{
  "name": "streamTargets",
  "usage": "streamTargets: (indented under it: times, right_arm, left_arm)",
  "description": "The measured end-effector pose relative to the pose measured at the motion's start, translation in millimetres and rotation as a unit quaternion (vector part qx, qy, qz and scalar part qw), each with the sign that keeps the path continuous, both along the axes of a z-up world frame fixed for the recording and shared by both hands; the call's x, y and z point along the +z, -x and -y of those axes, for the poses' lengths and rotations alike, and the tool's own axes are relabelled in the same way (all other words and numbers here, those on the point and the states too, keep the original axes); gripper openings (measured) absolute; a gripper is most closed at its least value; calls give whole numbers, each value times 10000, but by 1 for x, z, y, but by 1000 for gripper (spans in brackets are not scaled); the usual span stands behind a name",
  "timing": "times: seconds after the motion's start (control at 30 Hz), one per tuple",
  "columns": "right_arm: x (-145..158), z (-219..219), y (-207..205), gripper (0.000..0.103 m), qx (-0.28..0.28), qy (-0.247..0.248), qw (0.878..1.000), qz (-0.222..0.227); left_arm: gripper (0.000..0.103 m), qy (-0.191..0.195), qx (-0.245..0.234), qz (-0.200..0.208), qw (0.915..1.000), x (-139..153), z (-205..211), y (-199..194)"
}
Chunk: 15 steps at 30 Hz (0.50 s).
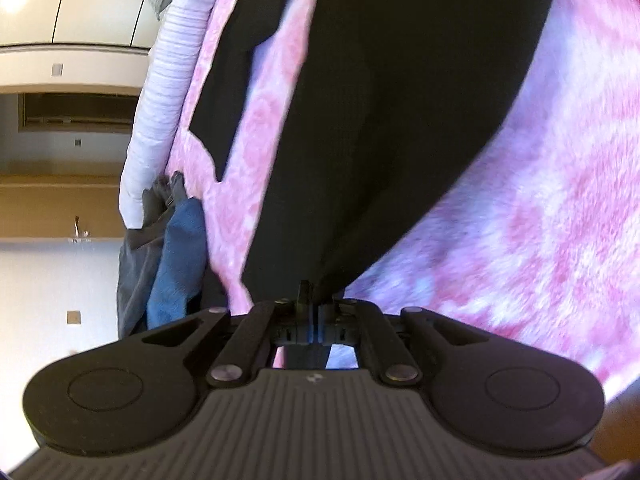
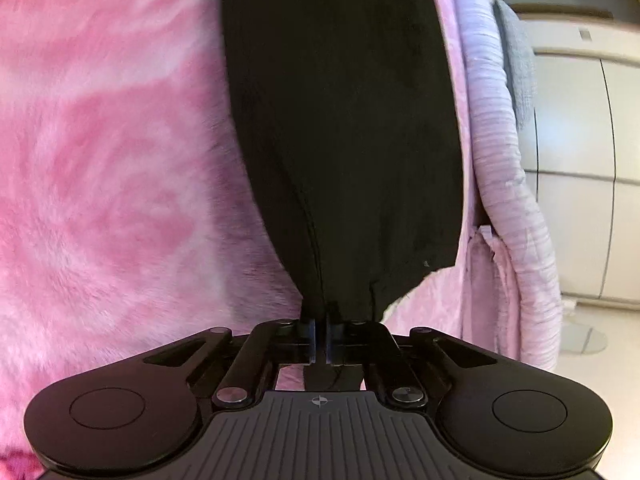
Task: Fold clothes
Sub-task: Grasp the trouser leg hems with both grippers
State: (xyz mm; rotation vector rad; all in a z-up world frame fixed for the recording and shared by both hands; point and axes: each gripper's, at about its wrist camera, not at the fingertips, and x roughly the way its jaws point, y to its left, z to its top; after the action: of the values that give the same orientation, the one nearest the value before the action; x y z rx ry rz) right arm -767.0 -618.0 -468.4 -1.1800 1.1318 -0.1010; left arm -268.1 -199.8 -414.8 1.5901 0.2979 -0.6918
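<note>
Left wrist view: the left gripper sits low at six o'clock, its two fingers pressed together on a bunched edge of the black garment, so the claw is pinching the cloth. From that pinch the black garment fans out toward twelve o'clock and fills the middle of the view, with a narrower strip of it running up toward eleven o'clock. Behind it lies a fuzzy pink blanket, mottled in pink and white, which spreads from one o'clock round to four o'clock and shows again as a band between the two black parts. At ten o'clock a white ribbed quilt edge borders the blanket, and at eight o'clock a blue cloth and a grey cloth hang just beside each other, touching the blanket's edge. Farther off at nine o'clock there is a pale room with a wooden counter. Right wrist view: the right gripper is likewise at six o'clock, its fingers closed tight on another gathered edge of the same black garment, which rises from the pinch toward twelve o'clock. The pink blanket covers the side from seven to eleven o'clock, and the ribbed quilt edge runs down at two to four o'clock, with white cabinet doors beyond it at three o'clock.
</note>
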Motion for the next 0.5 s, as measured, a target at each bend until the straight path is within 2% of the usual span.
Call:
streamTargets:
  times: [0.13, 0.3, 0.37, 0.5]
  right_arm:
    - [50, 12, -13, 2, 45, -177, 9998, 43]
    - [115, 28, -34, 2, 174, -262, 9995, 44]
    - [134, 35, -48, 2, 168, -265, 9995, 1]
    - [159, 59, -87, 2, 37, -441, 9986, -289]
  left_arm:
    - [2, 57, 23, -201, 9998, 57, 10, -5]
    - [2, 158, 103, -720, 9972, 136, 38, -27]
    - [2, 129, 48, -915, 9957, 157, 52, -45]
    - [2, -55, -148, -1345, 9908, 176, 88, -97]
